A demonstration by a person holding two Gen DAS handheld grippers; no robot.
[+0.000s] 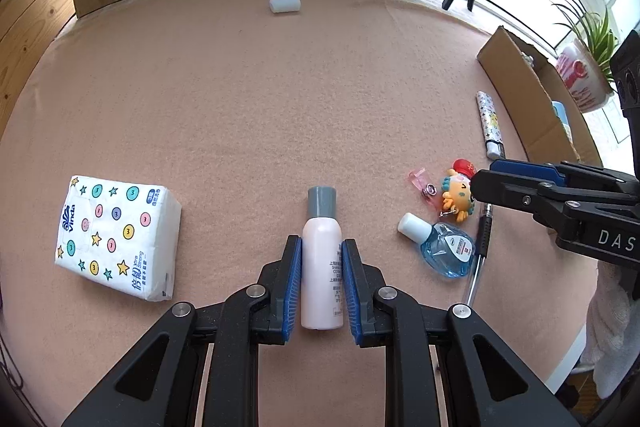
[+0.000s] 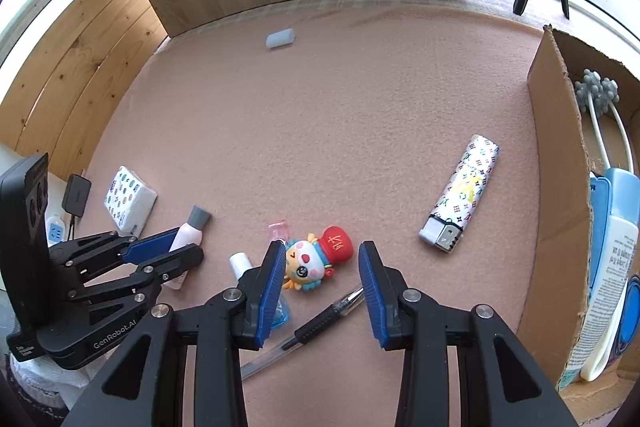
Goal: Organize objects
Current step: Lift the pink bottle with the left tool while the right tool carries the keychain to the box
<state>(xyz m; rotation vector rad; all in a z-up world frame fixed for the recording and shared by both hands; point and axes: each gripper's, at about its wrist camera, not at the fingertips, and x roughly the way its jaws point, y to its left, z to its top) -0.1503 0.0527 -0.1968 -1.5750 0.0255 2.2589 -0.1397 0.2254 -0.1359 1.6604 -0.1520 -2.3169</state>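
While the left tool (image 1: 321,267) clasps a pink bottle (image 1: 321,267) lying on the worktop (image 1: 240,107), right tool (image 2: 320,267) wide apart, cartoon figure (image 2: 316,263) between its fingers.

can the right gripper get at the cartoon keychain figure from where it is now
Probably yes: the right hand-held gripper is open, with the cartoon keychain figure just ahead between its fingers. The blue bottle and pen crowd its near side.
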